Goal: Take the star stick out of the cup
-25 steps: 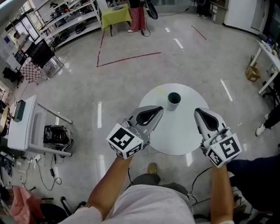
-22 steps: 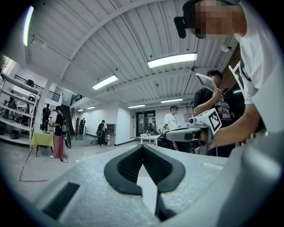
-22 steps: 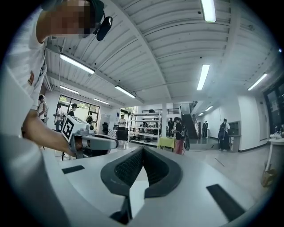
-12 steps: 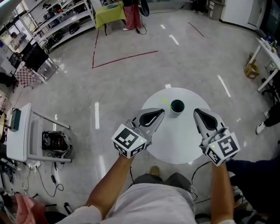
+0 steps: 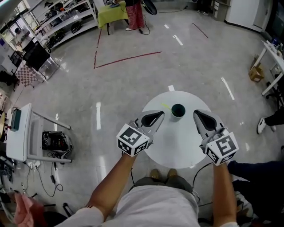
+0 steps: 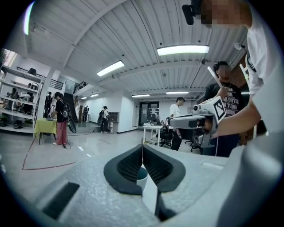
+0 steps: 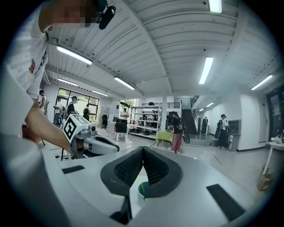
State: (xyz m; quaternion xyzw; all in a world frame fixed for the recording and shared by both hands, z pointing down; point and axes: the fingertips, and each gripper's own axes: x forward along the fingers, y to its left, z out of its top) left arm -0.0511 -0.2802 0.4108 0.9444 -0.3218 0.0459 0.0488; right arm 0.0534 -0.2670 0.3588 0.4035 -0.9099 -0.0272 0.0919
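Note:
A dark teal cup (image 5: 178,110) stands at the far side of a round white table (image 5: 175,142). A thin yellow-green star stick (image 5: 165,105) leans out of the cup to the left. My left gripper (image 5: 161,114) is shut and empty, just left of the cup and nearer to me. My right gripper (image 5: 195,113) is shut and empty too, just right of the cup. In the left gripper view the cup (image 6: 141,176) shows below the closed jaws, with the right gripper (image 6: 195,122) beyond. In the right gripper view the cup (image 7: 142,190) and the stick (image 7: 138,181) sit under the closed jaws.
Grey floor lies all round the small table, with red tape lines (image 5: 126,58) farther off. A white cart (image 5: 20,131) stands at the left, and a green-covered table (image 5: 113,11) with a person beside it at the back. Another person's leg (image 5: 270,122) is at the right edge.
Both grippers stay shut on either side of the cup. They have drawn slightly closer to it, and the person's feet have come up under the table's near edge.

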